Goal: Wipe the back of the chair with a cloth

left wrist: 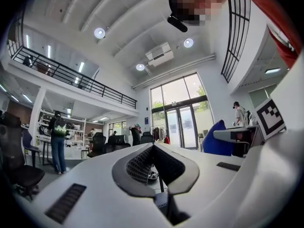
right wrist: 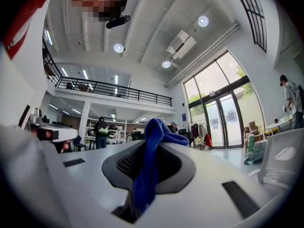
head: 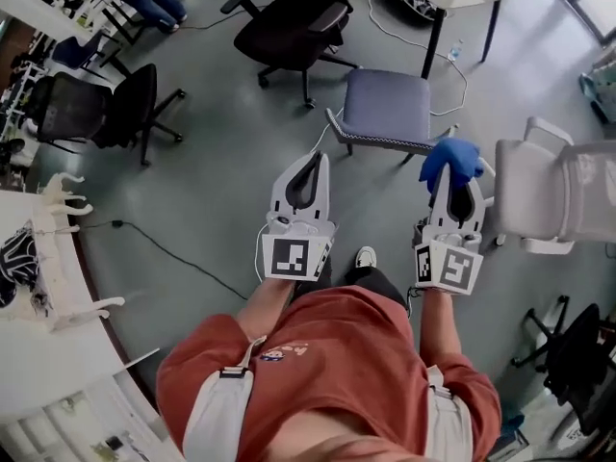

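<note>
A chair with a grey-blue seat [head: 387, 102] stands just ahead of me, its low near edge [head: 380, 142] facing me. My right gripper [head: 452, 173] is shut on a blue cloth [head: 450, 159], which bunches over the fingertips, level with the chair's right corner. In the right gripper view the cloth [right wrist: 149, 160] hangs down between the jaws of that gripper [right wrist: 154, 129]. My left gripper [head: 314, 156] is shut with nothing in it, to the left of the chair and short of it; its jaw tips [left wrist: 153, 147] meet in the left gripper view.
A white armchair [head: 544, 195] stands close on the right. Black office chairs [head: 289, 22] [head: 101, 109] stand farther off, near a table leg [head: 435, 41]. A white counter [head: 29, 296] curves along my left, and a cable [head: 183, 258] crosses the grey floor.
</note>
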Available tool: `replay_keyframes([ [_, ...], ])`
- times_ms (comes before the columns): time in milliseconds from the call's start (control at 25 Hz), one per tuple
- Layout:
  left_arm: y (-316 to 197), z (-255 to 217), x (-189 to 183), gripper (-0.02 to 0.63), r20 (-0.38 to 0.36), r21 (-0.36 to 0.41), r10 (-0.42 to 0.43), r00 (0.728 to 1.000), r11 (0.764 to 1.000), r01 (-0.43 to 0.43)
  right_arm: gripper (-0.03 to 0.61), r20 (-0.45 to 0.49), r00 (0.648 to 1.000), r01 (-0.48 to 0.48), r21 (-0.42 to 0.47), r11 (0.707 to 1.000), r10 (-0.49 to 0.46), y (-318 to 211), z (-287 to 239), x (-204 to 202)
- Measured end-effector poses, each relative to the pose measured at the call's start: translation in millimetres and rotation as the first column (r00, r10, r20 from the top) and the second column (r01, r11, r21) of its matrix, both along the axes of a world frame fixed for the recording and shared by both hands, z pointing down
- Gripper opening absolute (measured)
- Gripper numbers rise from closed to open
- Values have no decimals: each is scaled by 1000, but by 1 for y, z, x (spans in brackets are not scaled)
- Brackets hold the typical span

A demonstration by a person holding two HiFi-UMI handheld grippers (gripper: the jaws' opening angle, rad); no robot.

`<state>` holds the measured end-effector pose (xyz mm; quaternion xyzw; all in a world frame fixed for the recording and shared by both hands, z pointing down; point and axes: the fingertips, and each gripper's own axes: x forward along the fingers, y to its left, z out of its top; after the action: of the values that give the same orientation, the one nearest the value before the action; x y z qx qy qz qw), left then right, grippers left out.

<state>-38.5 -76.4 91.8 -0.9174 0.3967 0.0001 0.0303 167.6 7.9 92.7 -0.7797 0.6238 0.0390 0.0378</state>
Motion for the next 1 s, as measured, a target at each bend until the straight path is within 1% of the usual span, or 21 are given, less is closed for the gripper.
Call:
replay_keyframes([
  [120, -9, 14, 22, 14, 18, 4, 51, 999, 999, -51, 58, 6, 999, -36, -4, 999, 36, 1, 13, 9],
  [200, -15, 16, 32, 14, 12, 9, 98, 995, 995, -98, 58, -3, 998, -70, -6, 998, 70, 3, 14, 10],
  [280, -17, 24, 40, 14, 7, -12, 143, 990, 990, -143, 58, -8, 995, -97, -7, 995, 97, 7, 17, 6],
  [360, -17, 39, 51, 14, 21, -43, 186, 982, 982, -185, 57, -1, 993, -116, -8, 993, 116, 11, 25, 7],
  [440, -15, 53, 64, 14, 43, -44, 218, 975, 975, -217, 57, 12, 991, -134, -6, 991, 134, 15, 34, 11],
  [520, -10, 62, 71, 14, 56, -44, 228, 972, 973, -226, 57, 49, 989, -143, -1, 990, 143, 21, 43, 14],
  [600, -8, 67, 72, 14, 46, -53, 225, 973, 974, -222, 57, 74, 987, -142, -9, 990, 142, 23, 51, 16],
  [680, -8, 69, 69, 14, 28, -57, 219, 975, 974, -217, 57, 74, 988, -134, -21, 991, 135, 23, 56, 16],
  [840, -6, 83, 65, 14, 35, -65, 219, 975, 974, -216, 57, 78, 991, -103, -48, 993, 107, 22, 72, 15],
  [960, -1, 102, 69, 14, 24, -75, 241, 970, 968, -238, 57, 75, 992, -91, -84, 992, 97, 23, 95, 17],
  [1000, 1, 109, 71, 14, 26, -65, 255, 967, 965, -253, 57, 74, 993, -89, -97, 991, 96, 25, 105, 17],
])
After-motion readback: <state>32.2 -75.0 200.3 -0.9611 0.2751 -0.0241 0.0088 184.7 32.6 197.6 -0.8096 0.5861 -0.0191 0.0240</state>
